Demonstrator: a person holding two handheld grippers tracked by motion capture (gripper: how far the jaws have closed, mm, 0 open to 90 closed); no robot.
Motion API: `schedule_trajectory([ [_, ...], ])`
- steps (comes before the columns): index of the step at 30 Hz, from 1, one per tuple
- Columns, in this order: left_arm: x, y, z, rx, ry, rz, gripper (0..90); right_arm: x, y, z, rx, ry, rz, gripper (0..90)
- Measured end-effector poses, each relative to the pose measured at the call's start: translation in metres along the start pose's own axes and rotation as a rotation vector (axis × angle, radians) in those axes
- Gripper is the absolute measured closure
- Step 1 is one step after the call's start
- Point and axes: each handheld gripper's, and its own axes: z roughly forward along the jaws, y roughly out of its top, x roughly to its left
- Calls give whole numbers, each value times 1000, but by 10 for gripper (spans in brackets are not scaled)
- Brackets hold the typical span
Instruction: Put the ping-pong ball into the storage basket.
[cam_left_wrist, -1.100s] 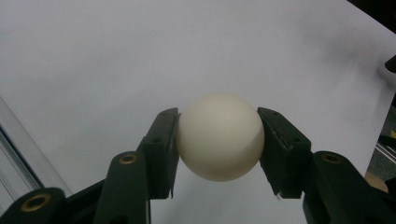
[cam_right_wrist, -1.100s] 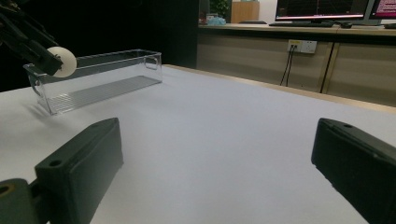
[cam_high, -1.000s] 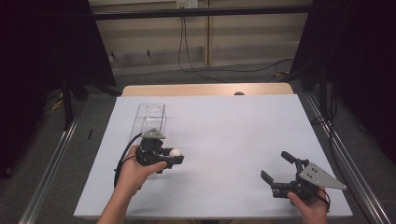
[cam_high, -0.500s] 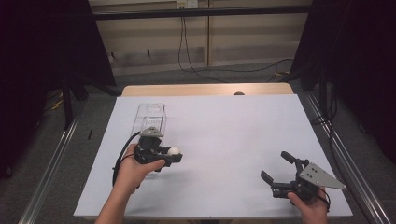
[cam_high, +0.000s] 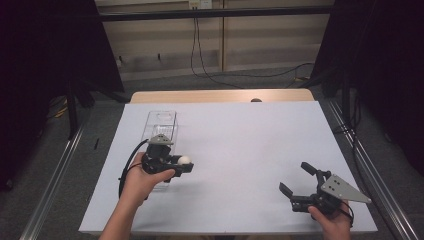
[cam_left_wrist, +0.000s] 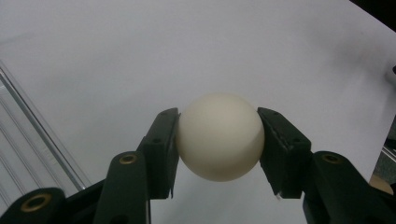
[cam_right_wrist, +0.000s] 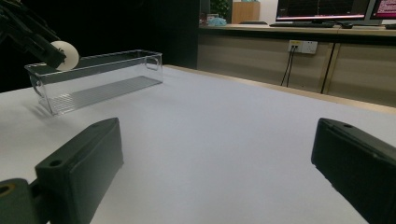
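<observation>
**Ball Held Beside the Clear Bin, Right Gripper Idle**

Compared with the earlier high view, the left gripper (cam_high: 184, 163) has shifted slightly up the table, toward the clear bin (cam_high: 161, 122); the right gripper (cam_high: 296, 186) occupies the same spot as before

The left gripper clamps a white ball (cam_left_wrist: 219, 135) between its two jaws, one pad on each side at the ball's widest line. In the high view the ball (cam_high: 185, 160) sits at the jaw tips, just beside the near right corner of the bin and raised off the table (cam_high: 250, 150). In the right gripper view the ball (cam_right_wrist: 65, 55) appears level with the bin's rim (cam_right_wrist: 93, 59). The right gripper's jaws stand wide apart with nothing between them, low over the table and well apart from the bin

Risks from this position:
- The ball is smooth, hard-looking and round, so contact with each flat pad is a small patch. A tilt or a jolt of the hand could roll it out of the grip
- A release outside the rim would probably send the ball rolling across the flat, matte white surface
- The bin is thin, transparent, glossy plastic and likely light. A jaw striking its wall could push or tip it

Materials: the bin is a long rectangle with a ribbed floor and a cut-out handle in the end wall; the jaws are black, matte and blocky with brass-coloured pivots
</observation>
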Motion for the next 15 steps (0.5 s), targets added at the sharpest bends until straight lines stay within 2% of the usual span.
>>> schedule_trajectory([
  [15,4,3,-6,-5,11,-4,511,0,0,0,-1,-1,1,17],
])
